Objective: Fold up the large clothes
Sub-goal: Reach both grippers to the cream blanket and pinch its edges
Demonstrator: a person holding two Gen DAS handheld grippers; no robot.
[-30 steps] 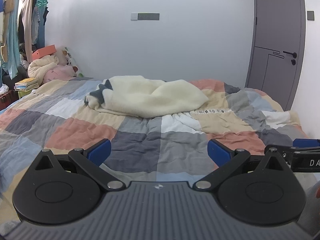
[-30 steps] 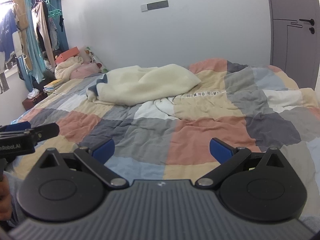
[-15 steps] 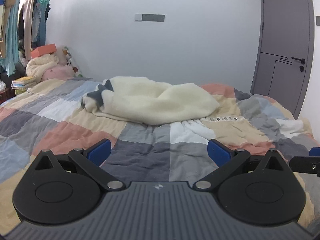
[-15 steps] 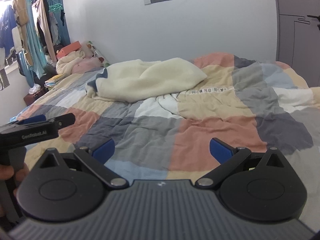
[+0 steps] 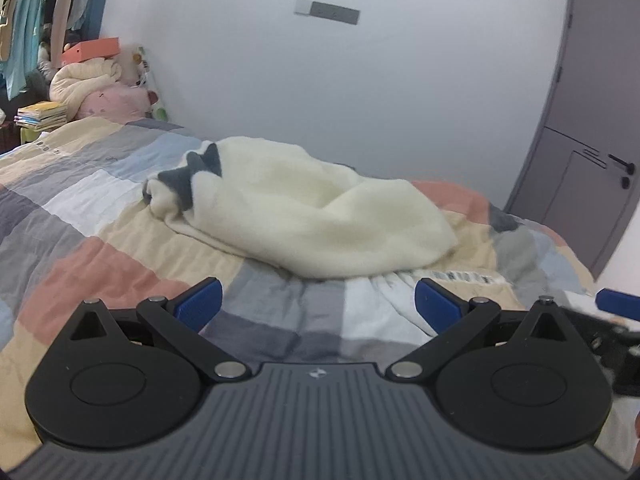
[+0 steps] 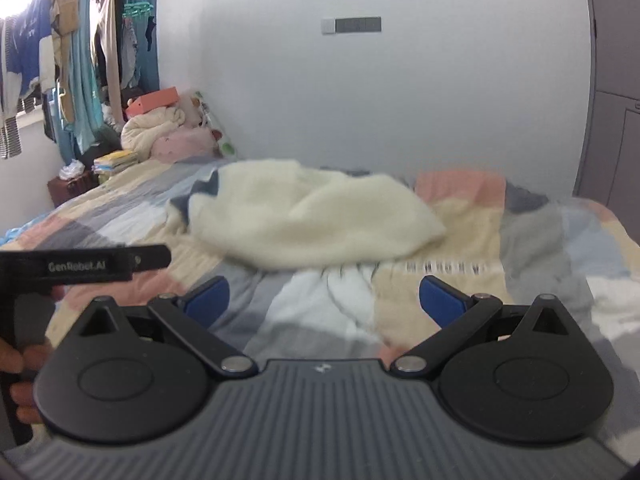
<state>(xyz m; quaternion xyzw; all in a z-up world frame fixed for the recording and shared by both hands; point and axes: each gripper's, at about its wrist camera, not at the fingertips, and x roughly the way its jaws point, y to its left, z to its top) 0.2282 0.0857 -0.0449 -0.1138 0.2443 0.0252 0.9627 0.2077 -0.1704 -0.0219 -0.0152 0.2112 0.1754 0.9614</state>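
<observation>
A large cream fleece garment (image 5: pixel 312 216) with grey trim lies crumpled in a heap on the patchwork bed cover (image 5: pixel 100 256), near the wall. It also shows in the right wrist view (image 6: pixel 316 216). My left gripper (image 5: pixel 318 304) is open and empty, hovering over the bed short of the garment. My right gripper (image 6: pixel 324 300) is open and empty too, just short of the heap. The left gripper's body (image 6: pixel 80 266) shows at the left edge of the right wrist view.
A grey door (image 5: pixel 592 152) stands at the right. Hung clothes (image 6: pixel 72 64) and a pile of bedding with an orange box (image 6: pixel 160 128) sit at the far left, beside stacked books (image 5: pixel 40 114). A white wall runs behind the bed.
Both grippers have moved forward over the bed toward the cream garment, which now looks larger and closer. Both stay open.
</observation>
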